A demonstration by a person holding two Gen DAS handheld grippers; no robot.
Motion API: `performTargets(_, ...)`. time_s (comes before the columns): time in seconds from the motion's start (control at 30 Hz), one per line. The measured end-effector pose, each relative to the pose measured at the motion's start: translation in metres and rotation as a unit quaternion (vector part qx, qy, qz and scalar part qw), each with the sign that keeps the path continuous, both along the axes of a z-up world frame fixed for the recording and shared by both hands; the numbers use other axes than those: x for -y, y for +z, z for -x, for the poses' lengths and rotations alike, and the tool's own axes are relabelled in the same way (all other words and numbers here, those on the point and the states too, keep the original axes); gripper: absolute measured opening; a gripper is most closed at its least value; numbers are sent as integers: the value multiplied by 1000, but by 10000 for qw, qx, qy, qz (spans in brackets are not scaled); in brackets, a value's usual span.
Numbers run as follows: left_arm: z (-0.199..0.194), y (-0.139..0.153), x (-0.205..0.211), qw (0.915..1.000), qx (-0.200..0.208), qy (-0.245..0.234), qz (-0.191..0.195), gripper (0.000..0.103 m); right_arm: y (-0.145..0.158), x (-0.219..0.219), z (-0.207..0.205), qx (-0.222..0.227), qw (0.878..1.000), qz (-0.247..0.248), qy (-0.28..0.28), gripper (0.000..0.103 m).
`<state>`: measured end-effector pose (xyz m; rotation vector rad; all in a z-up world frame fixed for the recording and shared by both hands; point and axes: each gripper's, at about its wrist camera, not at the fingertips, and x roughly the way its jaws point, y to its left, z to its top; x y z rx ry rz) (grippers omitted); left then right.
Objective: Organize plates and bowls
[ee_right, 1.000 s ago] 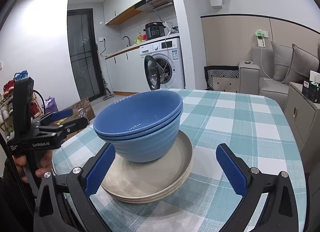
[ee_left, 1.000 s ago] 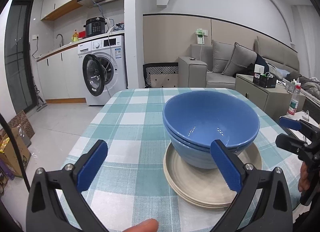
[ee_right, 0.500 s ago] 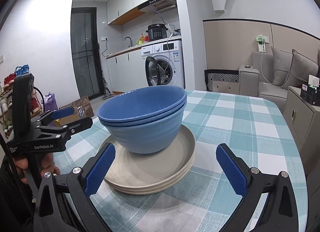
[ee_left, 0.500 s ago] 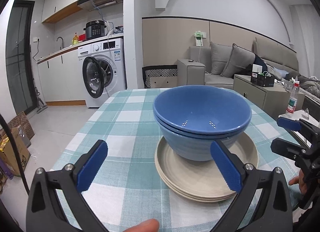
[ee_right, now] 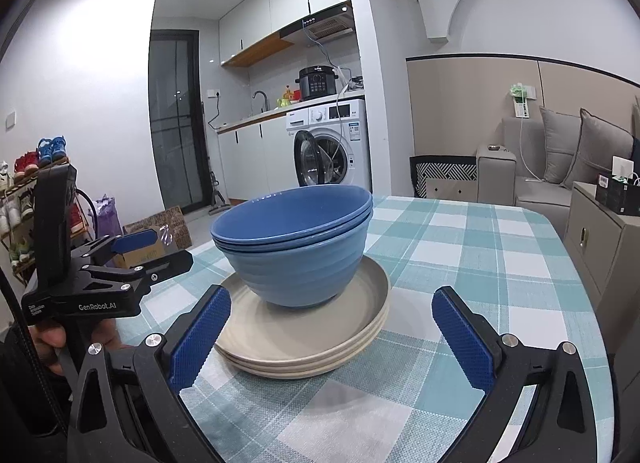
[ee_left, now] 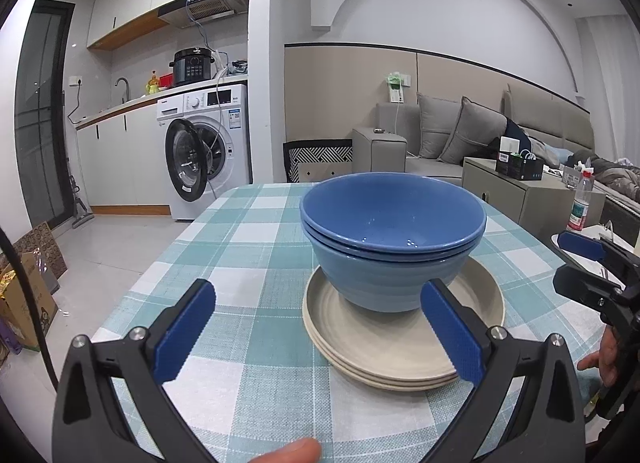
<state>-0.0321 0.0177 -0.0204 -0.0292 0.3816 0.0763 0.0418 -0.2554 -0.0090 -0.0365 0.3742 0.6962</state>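
Bowls (ee_left: 394, 259) in blue sit nested one inside another on a stack of beige plates (ee_left: 400, 339), all resting on the checked counter (ee_left: 248, 263) slightly right of its middle in the left wrist view. Left tongs (ee_left: 316, 331) hang low in front of the stack, spread wide and holding nothing; right tongs (ee_right: 332, 335) are likewise agape and empty, with the plates' near edge between their pads. Neither touches the crockery. Stacking looks finished, so the step in hand seems to be a release and retreat, though I cannot count the nested bowls with confidence. Any next move calls for a clear withdrawal, without nudging the plate rim.
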Motion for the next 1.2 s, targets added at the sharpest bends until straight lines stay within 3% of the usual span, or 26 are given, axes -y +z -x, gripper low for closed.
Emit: performTargets(1.2,1,-4,-4,10000,-60,73,-29,103,-4,-5,5,33,9999,18,105,103)
